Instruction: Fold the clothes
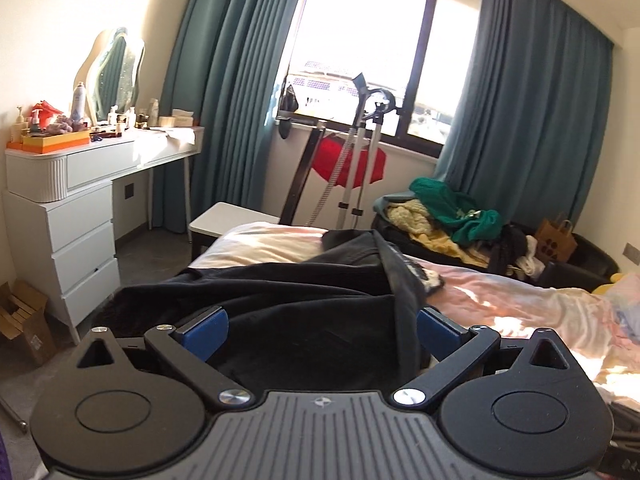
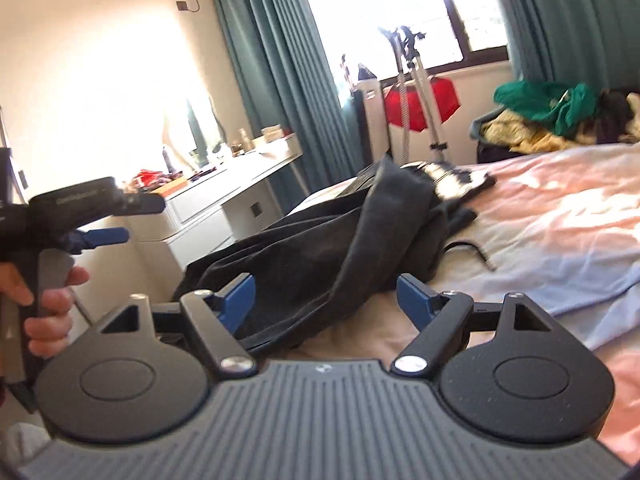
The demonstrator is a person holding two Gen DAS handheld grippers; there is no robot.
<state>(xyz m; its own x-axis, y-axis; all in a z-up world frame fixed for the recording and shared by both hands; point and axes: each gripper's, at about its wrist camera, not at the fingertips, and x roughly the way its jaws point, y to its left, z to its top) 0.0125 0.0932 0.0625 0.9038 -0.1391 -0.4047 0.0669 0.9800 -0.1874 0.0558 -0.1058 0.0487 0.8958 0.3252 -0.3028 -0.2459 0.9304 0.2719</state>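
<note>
1. Right up against the lens on my left wrist cam is the left gripper (image 1: 322, 330), jaws spread wide and released, blue pads (image 1: 208, 330) out at either side with nothing pinched.
2. Between and just past those pads I see the black garment (image 1: 280, 300), lying loose in a rumpled heap on the bed (image 1: 520, 300). The cloth sits lower than the pads as far as I can tell, not clamped by either one.
3. Same deal on the right wrist cam: the right gripper (image 2: 326, 300) is let go too, blue fingers (image 2: 414, 300) apart. A fold of the dark cloth drapes down beside the left-hand pad, maybe brushing it, but it's not squeezed.
4. From that cam the garment runs up the pinkish sheet toward the far edge, with a cord (image 2: 472, 252) trailing off its right side.
5. Left gripper also shows in the right cam, off to the left, with a hand (image 2: 44, 304) around its grip.
6. Hard to read: near edge of the garment is hidden under both gripper bodies, I can't tell what kind of clothing it is, and the white-patterned bit (image 2: 452, 174) at its far end is blurry.
7. Dressing table (image 2: 240, 184) is washed out by glare.
</note>
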